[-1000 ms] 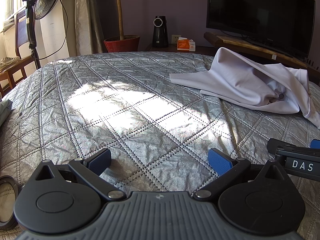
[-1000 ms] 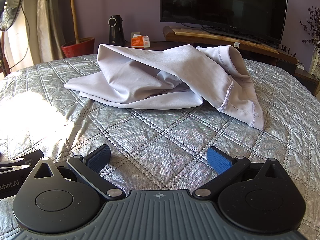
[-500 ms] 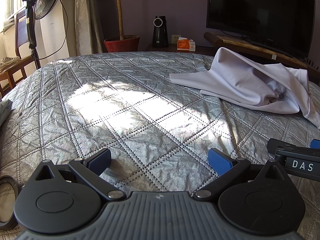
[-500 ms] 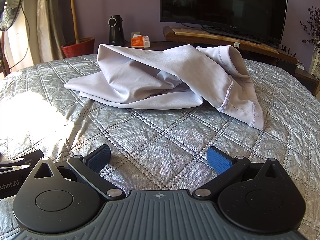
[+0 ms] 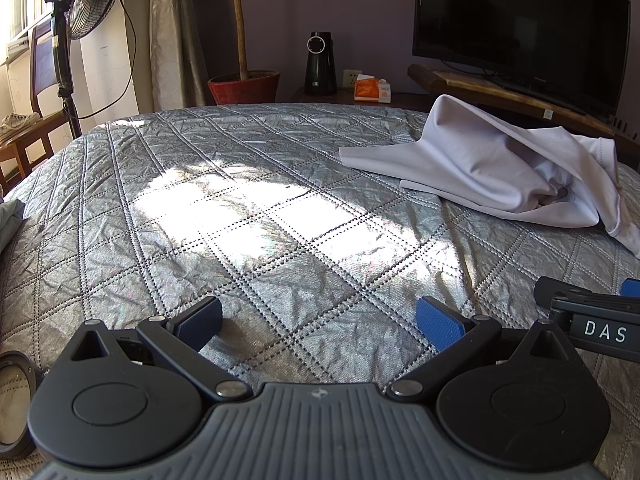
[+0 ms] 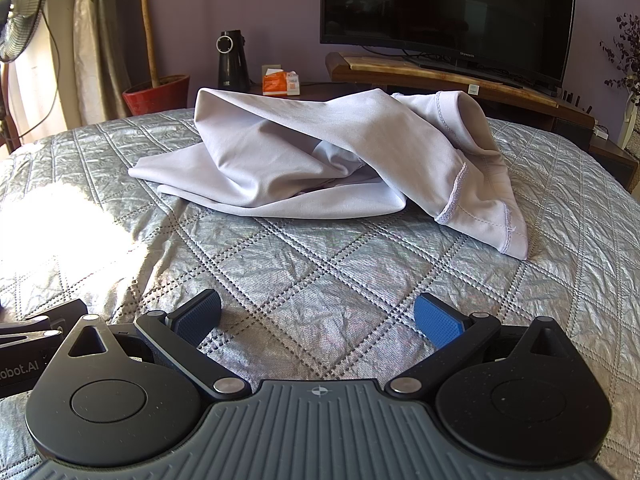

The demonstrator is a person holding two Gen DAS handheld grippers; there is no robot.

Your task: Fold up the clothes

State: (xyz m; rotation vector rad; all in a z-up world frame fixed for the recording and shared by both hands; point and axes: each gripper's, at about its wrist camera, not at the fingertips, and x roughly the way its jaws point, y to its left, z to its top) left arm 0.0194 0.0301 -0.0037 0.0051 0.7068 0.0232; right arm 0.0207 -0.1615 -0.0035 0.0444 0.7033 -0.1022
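A pale lilac garment (image 6: 320, 160) lies crumpled in a heap on the silver quilted bed (image 6: 320, 280), a hemmed opening facing right. In the left wrist view the same garment (image 5: 488, 168) sits at the far right. My right gripper (image 6: 318, 316) rests low over the quilt, open, well short of the cloth, nothing between its blue pads. My left gripper (image 5: 320, 320) is also open and empty over bare quilt, to the left of the garment. The right gripper's body (image 5: 588, 320) shows at the left wrist view's right edge.
Beyond the bed stand a TV (image 6: 448, 12) on a wooden stand, a black speaker (image 6: 232, 60), an orange tissue box (image 6: 280, 82) and a potted plant (image 6: 156, 94). A standing fan (image 5: 68, 40) and wooden chair are at the left. Another cloth (image 5: 10, 220) lies at the bed's left edge.
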